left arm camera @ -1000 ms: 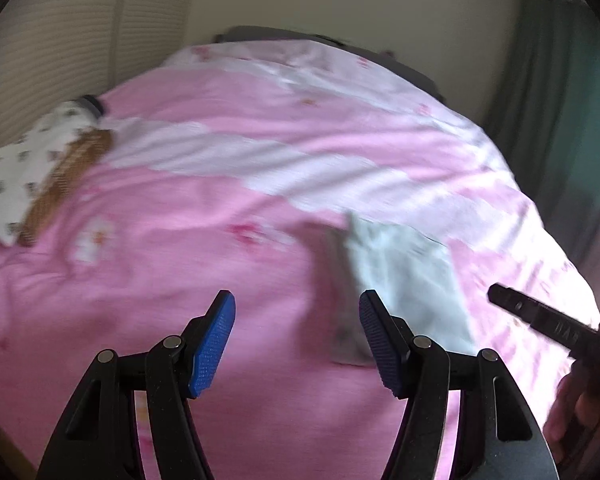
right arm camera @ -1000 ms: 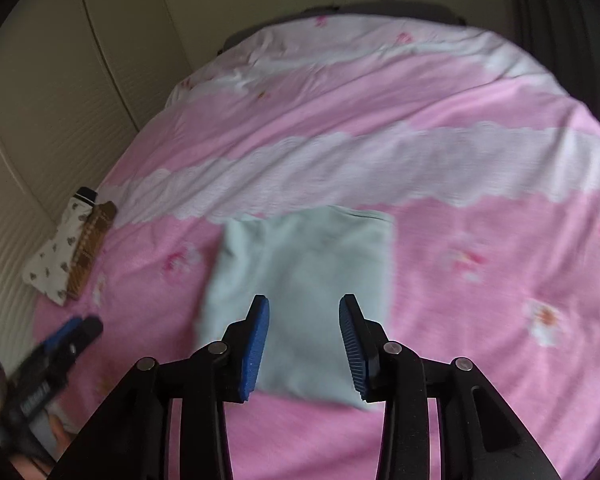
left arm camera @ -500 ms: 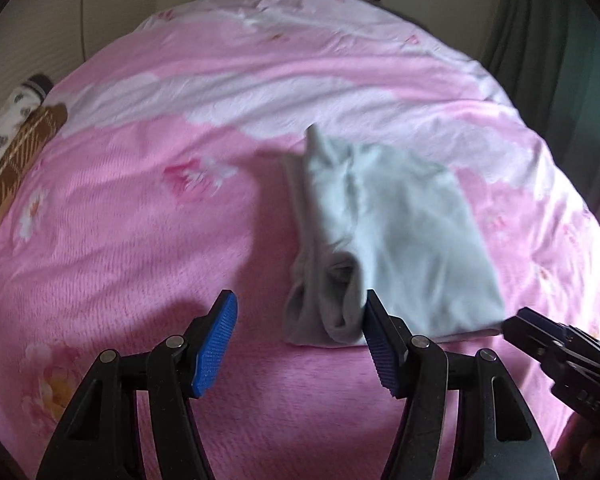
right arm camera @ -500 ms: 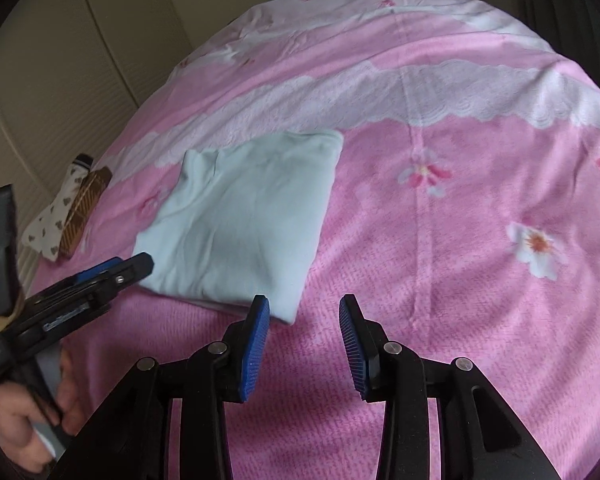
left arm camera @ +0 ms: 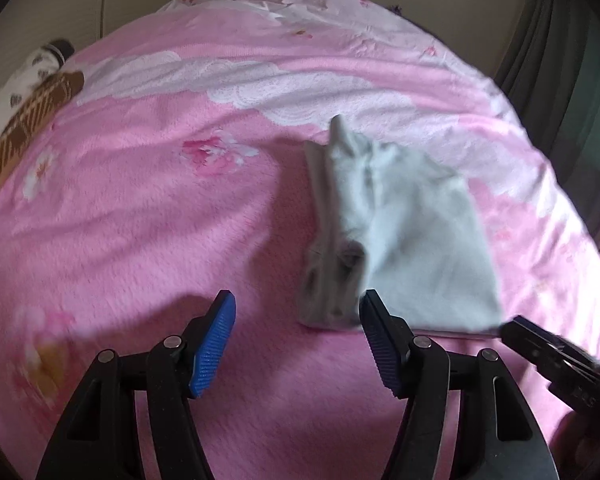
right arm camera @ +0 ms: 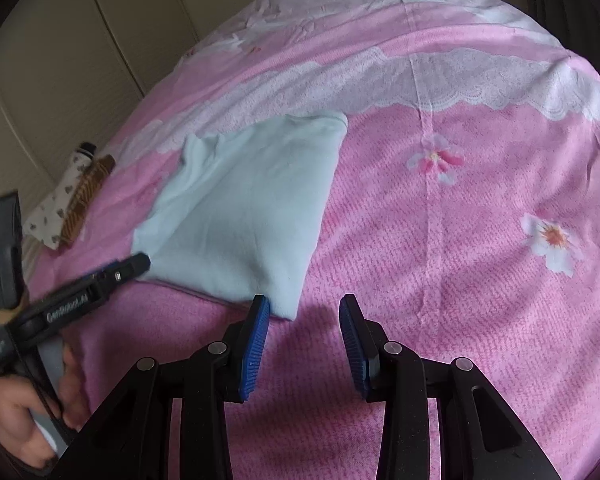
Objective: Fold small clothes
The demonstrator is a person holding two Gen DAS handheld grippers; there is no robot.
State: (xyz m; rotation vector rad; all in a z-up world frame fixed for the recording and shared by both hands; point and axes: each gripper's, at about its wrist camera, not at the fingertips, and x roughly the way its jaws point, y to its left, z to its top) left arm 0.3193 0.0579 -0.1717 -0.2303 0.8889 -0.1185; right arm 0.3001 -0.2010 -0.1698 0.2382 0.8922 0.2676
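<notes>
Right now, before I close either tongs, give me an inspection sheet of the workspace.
Surface: pink flowered bedspread, wrinkled.
Job's things: pale green garment, partly folded, lying flat, bunched along one side.
Clutter: two folded cloths, patterned white and brown, at the far edge.
Grippers: left tongs open, just short of the garment's bunched end; right tongs open, beside its near corner; neither grips it.
Cables: nothing seen.
Surroundings: beige wall, dark curtain.

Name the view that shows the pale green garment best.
Right wrist view: the pale green garment is sharp, flat, nearly whole. Left wrist view shows it blurred, from its bunched edge.
</notes>
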